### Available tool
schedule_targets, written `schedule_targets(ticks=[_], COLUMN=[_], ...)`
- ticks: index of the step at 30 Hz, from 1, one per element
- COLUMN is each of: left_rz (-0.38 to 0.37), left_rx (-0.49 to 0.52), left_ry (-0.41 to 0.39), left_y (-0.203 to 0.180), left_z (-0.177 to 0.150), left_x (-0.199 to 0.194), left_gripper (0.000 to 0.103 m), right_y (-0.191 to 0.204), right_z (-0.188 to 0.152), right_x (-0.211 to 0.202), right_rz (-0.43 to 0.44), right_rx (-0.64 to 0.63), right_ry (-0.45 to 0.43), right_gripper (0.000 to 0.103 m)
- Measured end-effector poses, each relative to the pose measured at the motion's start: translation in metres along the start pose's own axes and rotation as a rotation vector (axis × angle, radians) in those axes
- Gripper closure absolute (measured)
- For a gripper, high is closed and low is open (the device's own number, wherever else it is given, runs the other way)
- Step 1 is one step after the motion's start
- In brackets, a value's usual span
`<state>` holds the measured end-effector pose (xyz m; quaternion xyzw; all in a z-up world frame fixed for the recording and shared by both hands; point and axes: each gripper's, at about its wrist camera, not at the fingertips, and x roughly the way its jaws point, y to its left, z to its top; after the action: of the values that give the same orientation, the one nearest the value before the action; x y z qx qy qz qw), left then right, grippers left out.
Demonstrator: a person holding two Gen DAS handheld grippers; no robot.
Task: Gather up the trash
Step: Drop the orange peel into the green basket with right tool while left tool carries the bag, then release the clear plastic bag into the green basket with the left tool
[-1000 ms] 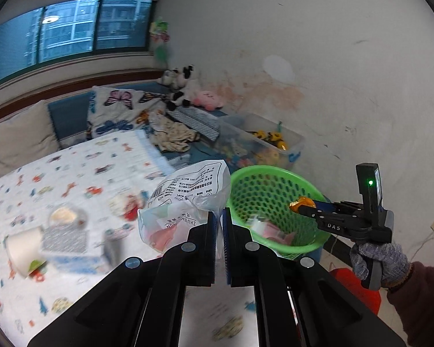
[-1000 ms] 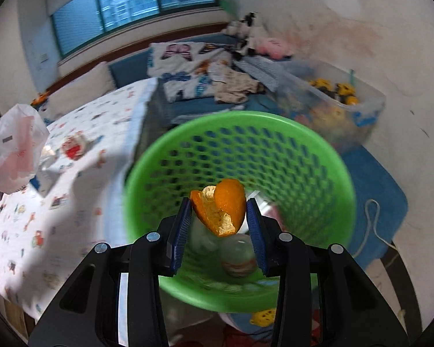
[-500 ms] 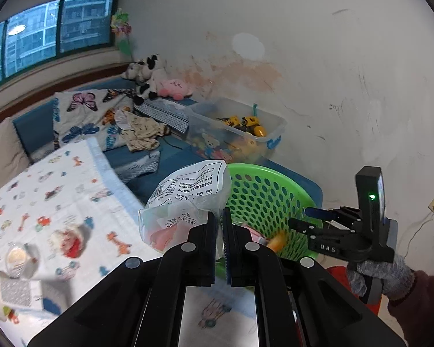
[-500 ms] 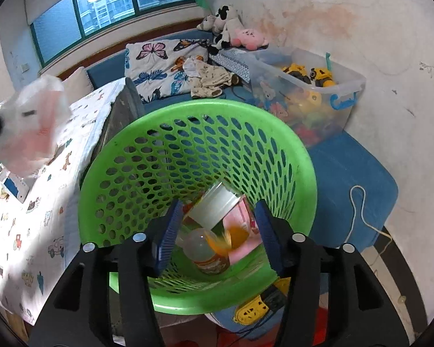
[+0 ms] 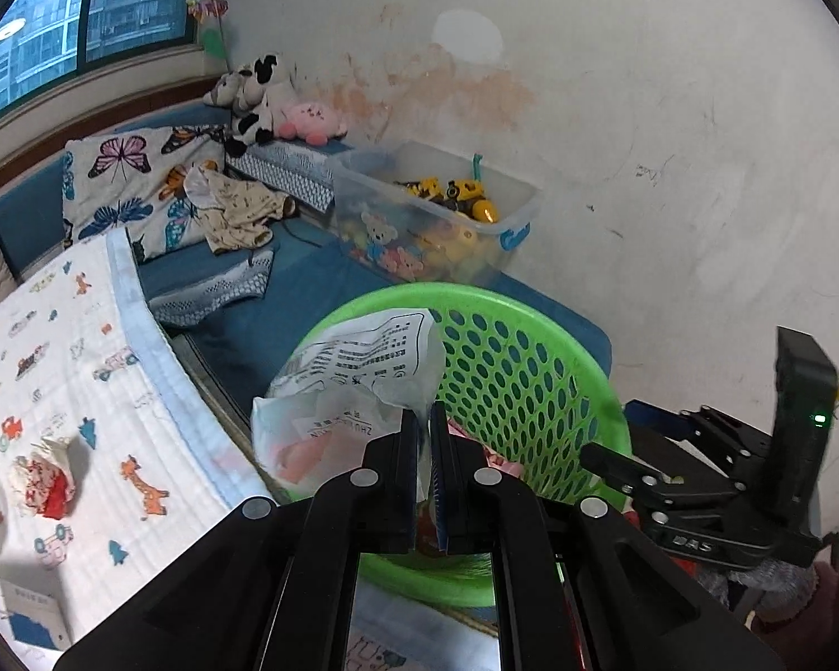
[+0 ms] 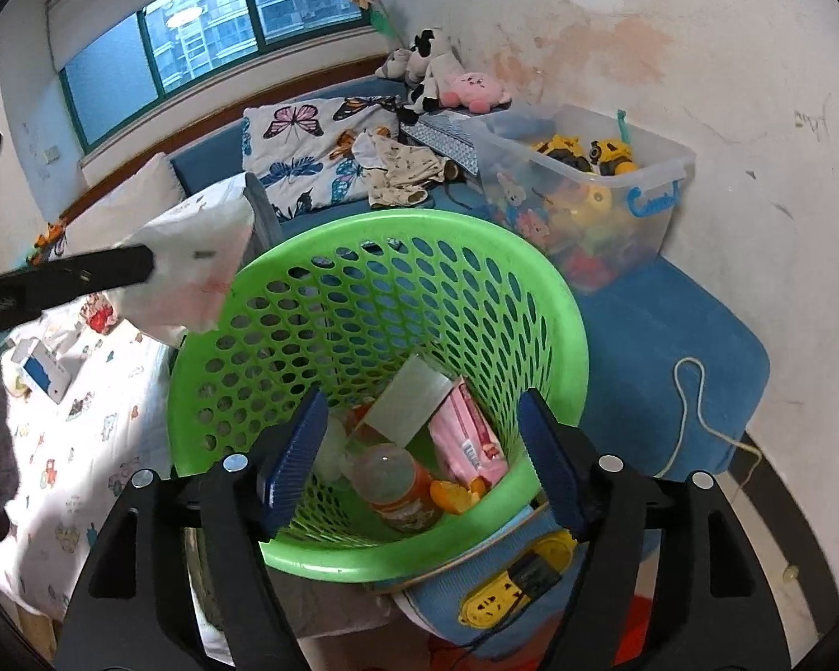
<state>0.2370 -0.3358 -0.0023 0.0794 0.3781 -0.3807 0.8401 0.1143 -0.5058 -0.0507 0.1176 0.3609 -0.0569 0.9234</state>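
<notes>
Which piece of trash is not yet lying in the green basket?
The white plastic bag, pinched by the left gripper at the basket rim; the bottle, pink packet and orange peel lie inside.

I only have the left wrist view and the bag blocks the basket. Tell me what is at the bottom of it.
Observer: The orange peel lies at the bottom of the green basket, beside a plastic bottle.
Operator: Confirm the right gripper dropped it.
Observer: The right gripper has just been opening; nothing sits between its jaws.
Operator: Report where my bag hangs.
Observer: The plastic bag, pinched in the left gripper, hangs at the basket's rim, not yet inside.
</notes>
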Motion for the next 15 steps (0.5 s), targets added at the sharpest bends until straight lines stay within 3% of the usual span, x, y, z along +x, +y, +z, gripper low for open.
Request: schedule_targets(ticks=[6,15], left_rz=[-0.014,-0.021], left_rx=[-0.011,-0.029], left_ry=[0.031,0.022], left_y=[0.001,0.008], left_z=[-0.004,-0.016], left_x=[0.012,0.003], left_gripper=[0.095,0.076], right_y=[0.001,0.013], right_z=[-0.004,-0.005], right_x=[-0.004,-0.009], right_rz=[0.017,0.032], right_rx=[0.013,-0.011], right_ry=[0.003,-0.006], right_gripper=[0.032,0.031])
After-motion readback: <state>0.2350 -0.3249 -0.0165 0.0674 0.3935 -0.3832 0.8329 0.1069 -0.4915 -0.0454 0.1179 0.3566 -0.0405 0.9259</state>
